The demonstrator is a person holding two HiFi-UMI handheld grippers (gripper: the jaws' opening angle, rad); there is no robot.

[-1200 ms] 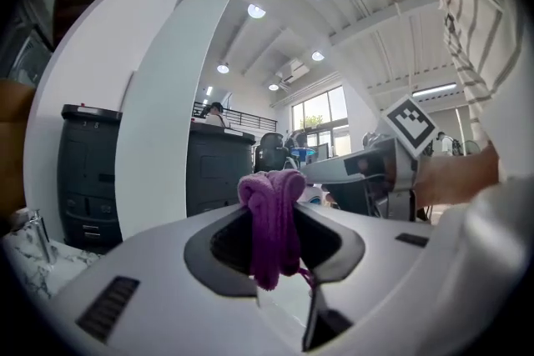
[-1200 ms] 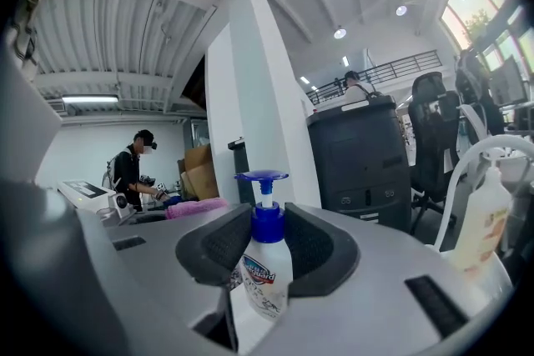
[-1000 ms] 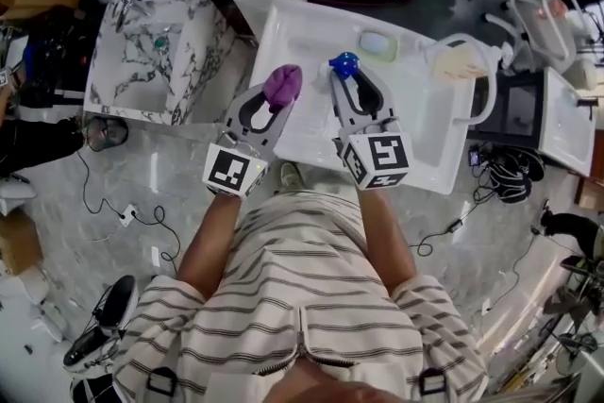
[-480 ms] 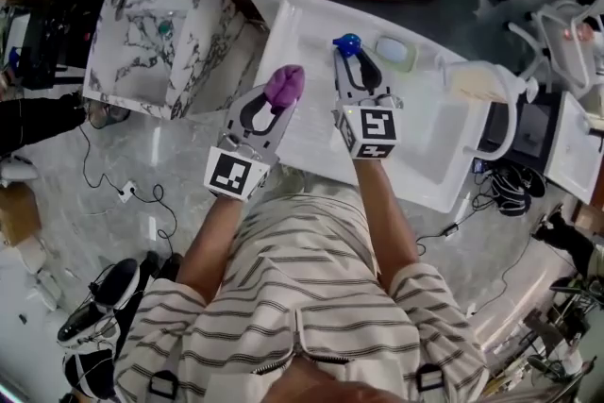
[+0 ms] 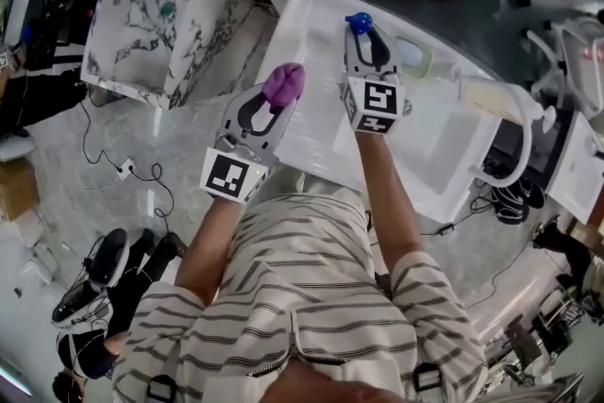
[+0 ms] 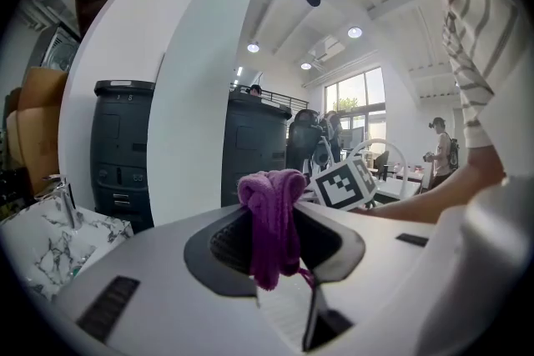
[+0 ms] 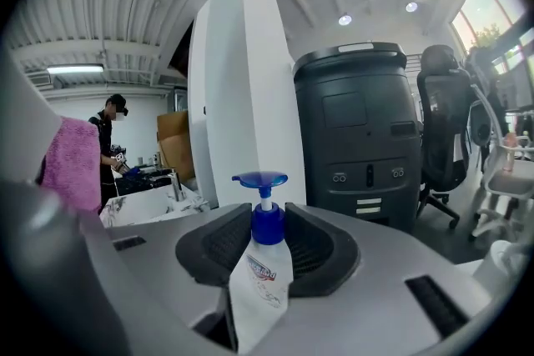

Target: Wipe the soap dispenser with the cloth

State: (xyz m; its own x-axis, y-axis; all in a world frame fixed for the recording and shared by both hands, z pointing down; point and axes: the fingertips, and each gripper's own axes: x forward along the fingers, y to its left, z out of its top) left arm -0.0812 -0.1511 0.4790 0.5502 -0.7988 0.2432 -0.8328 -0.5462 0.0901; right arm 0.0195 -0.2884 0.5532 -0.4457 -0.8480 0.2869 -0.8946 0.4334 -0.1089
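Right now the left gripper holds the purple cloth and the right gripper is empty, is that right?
Not quite. The left gripper holds the purple cloth, but the right gripper is not empty: its jaws grip the soap dispenser just below the blue pump head, as the right gripper view shows.

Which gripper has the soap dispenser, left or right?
The right gripper: its jaws clamp the soap dispenser, the one with the blue pump. The left gripper holds the purple cloth instead.
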